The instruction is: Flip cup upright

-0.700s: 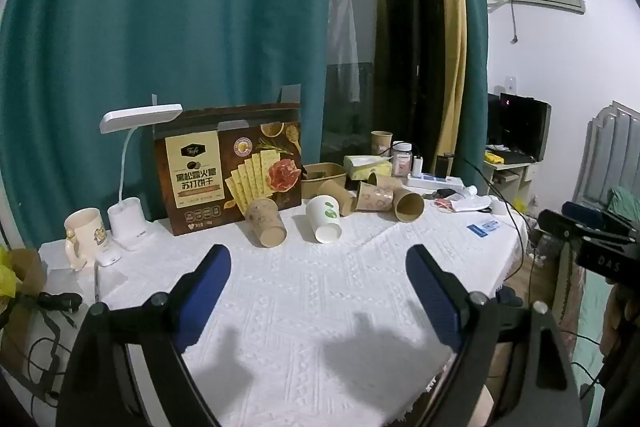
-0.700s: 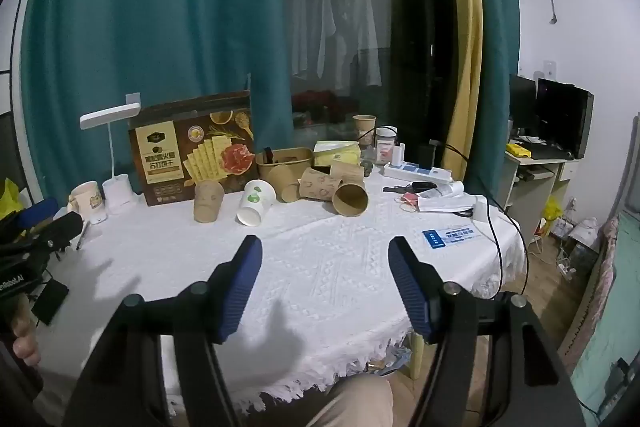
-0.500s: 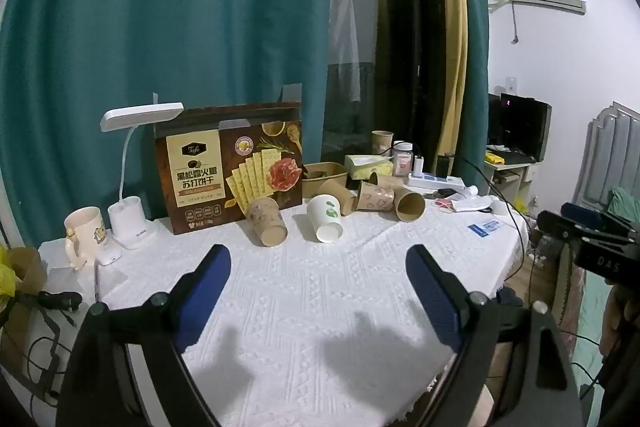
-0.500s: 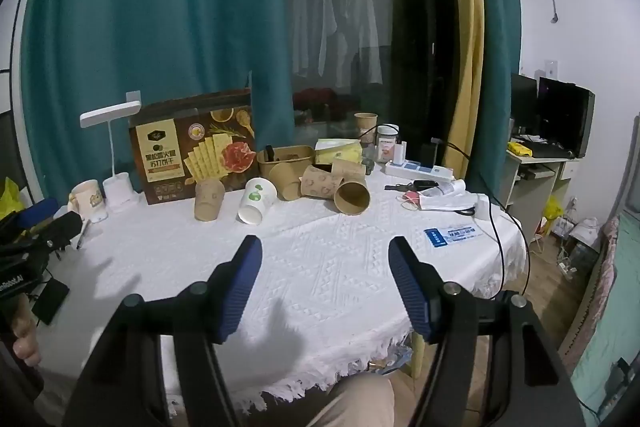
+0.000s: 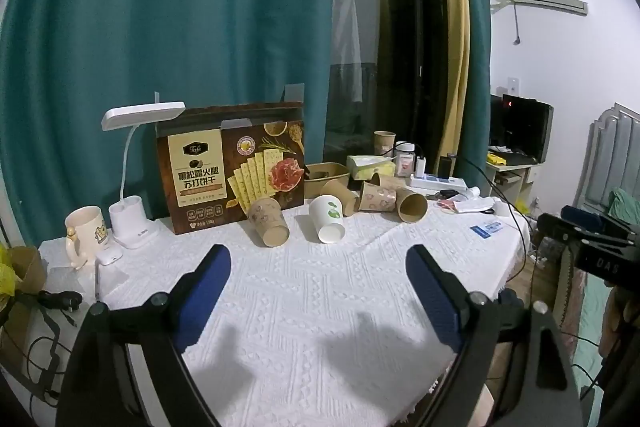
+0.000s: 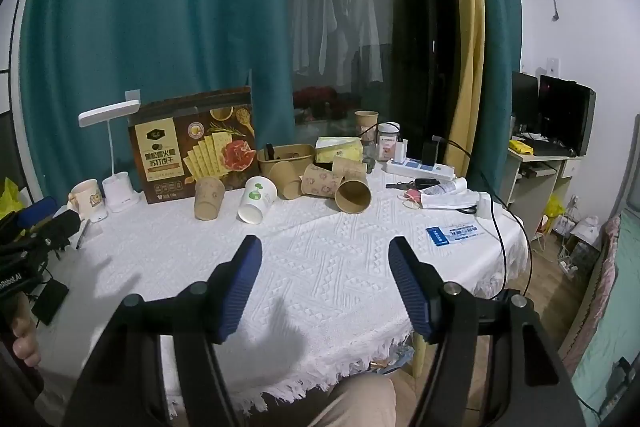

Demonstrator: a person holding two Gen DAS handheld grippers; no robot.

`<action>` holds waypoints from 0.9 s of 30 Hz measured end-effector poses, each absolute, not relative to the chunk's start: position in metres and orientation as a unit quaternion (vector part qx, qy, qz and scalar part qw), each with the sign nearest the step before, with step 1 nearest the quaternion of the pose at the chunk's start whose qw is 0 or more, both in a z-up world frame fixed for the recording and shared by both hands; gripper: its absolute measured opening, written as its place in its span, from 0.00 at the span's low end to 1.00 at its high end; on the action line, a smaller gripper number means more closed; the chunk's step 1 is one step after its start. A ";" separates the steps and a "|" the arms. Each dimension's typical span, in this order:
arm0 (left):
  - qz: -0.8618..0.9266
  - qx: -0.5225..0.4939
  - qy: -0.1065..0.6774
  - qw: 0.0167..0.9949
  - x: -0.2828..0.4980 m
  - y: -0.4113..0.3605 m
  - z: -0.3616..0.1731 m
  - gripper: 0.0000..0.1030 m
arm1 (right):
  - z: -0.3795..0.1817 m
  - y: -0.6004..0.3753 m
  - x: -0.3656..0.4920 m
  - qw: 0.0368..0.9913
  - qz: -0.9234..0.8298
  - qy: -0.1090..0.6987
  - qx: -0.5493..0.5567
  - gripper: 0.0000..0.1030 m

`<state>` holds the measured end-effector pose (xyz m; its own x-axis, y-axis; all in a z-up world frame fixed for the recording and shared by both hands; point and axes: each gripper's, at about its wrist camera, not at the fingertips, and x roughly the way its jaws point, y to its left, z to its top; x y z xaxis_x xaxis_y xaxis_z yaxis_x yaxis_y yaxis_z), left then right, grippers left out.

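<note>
Several paper cups lie on their sides at the far side of the white tablecloth (image 5: 320,307). From the left these are a brown printed cup (image 5: 269,221) (image 6: 208,197), a white cup with a green leaf (image 5: 327,219) (image 6: 257,199), and a cluster of brown cups (image 5: 412,206) (image 6: 352,193) with mouths towards me. My left gripper (image 5: 317,259) hovers open over the near cloth, well short of the cups, with nothing between its blue pads. My right gripper (image 6: 324,247) is open too, narrower and empty, also short of the cups.
A cracker box (image 5: 236,167) stands behind the cups, with a white desk lamp (image 5: 132,219) and a mug (image 5: 84,231) to its left. A brown bowl (image 6: 286,157), tissue pack, jar, power strip (image 6: 420,169) and cables sit at the back right. The table edge drops off at the right.
</note>
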<state>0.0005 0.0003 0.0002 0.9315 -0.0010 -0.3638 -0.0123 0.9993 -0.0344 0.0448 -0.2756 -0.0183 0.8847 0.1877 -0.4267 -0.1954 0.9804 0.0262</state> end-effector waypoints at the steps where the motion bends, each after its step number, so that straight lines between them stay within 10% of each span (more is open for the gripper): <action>1: 0.003 -0.018 0.185 0.983 0.000 0.000 0.000 0.87 | -0.018 -0.275 0.045 0.971 0.099 0.219 -0.009 0.62; 27: 0.004 -0.020 0.182 0.983 0.004 0.006 -0.002 0.87 | -0.023 -0.271 0.051 0.969 0.104 0.222 -0.008 0.62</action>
